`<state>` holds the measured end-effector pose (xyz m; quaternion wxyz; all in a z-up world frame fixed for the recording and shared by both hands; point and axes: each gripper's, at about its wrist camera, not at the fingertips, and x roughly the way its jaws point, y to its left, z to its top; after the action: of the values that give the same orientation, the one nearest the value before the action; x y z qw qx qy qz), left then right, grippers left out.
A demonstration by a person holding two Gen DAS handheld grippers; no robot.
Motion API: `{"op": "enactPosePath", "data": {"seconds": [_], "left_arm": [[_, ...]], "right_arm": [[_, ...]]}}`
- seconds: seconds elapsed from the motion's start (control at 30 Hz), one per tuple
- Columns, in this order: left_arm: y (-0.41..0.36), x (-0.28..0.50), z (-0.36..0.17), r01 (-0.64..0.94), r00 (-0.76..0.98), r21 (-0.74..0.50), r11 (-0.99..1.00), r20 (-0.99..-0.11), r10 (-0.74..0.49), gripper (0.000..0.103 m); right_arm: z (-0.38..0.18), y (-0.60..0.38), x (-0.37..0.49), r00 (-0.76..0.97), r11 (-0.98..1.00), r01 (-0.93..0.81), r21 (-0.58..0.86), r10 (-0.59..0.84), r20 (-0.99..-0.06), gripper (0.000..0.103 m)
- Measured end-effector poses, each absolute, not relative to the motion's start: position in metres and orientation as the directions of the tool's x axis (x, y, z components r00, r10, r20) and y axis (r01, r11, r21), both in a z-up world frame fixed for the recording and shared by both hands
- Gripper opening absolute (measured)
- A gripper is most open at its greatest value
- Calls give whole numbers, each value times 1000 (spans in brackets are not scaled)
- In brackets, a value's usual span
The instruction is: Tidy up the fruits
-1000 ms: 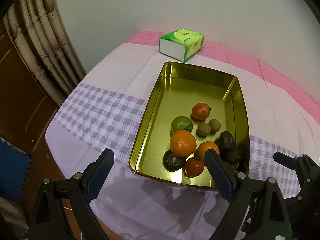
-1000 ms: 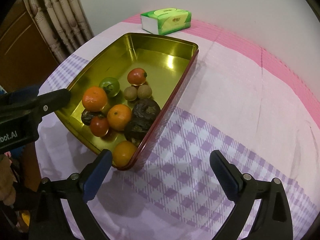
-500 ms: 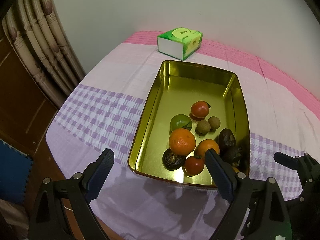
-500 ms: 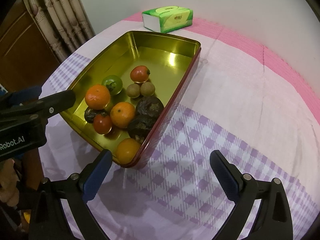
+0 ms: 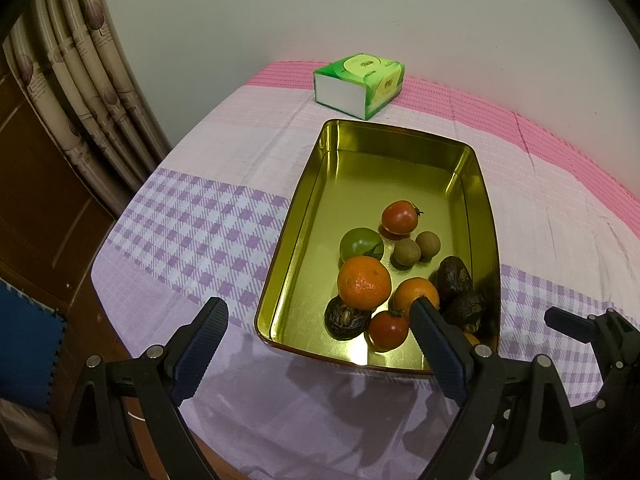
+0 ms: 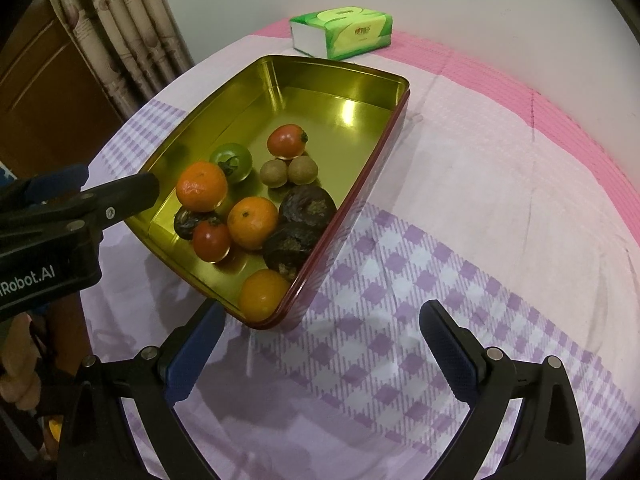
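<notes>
A gold metal tray (image 5: pixel 380 176) (image 6: pixel 248 92) lies on the checked tablecloth with fruit gathered at its near end. Inside are three oranges (image 5: pixel 364 282), two red tomatoes (image 5: pixel 399 217), a green tomato (image 5: pixel 360 242), two small brown longans (image 5: pixel 428 244) and three dark wrinkled fruits (image 5: pixel 454 278). My left gripper (image 5: pixel 316 312) hovers open over the tray's near left corner, holding nothing. My right gripper (image 6: pixel 324 314) is open and empty over the cloth just right of the tray's near corner, close to one orange (image 6: pixel 260 294).
A green tissue box (image 5: pixel 360 80) (image 6: pixel 344 32) stands behind the tray near the wall. The round table's edge (image 5: pixel 120 280) curves close on the left, with curtains (image 5: pixel 80 80) and a wooden door beyond. A person's hand (image 6: pixel 20 380) holds the left gripper.
</notes>
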<state>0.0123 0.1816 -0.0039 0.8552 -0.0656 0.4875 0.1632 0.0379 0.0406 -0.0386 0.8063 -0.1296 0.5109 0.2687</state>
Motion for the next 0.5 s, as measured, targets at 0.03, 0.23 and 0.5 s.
{"op": "enactPosePath", "data": {"seconds": [0.03,0.23,0.5], "left_arm": [[182,12,-4,-343,472,47,938,-855,215,90],[182,12,-4,-344,471,48,938,-855,217,90],[182,13,-4,-344,471,48,938,-856,216,90]], "right_arm": [[-39,41,38,332,822,-566,67,301,-894,98],[-42,42,38,317,818,-570,75,304,-899,98],[-41,42,38,314,816,-572,79,307,-899,98]]}}
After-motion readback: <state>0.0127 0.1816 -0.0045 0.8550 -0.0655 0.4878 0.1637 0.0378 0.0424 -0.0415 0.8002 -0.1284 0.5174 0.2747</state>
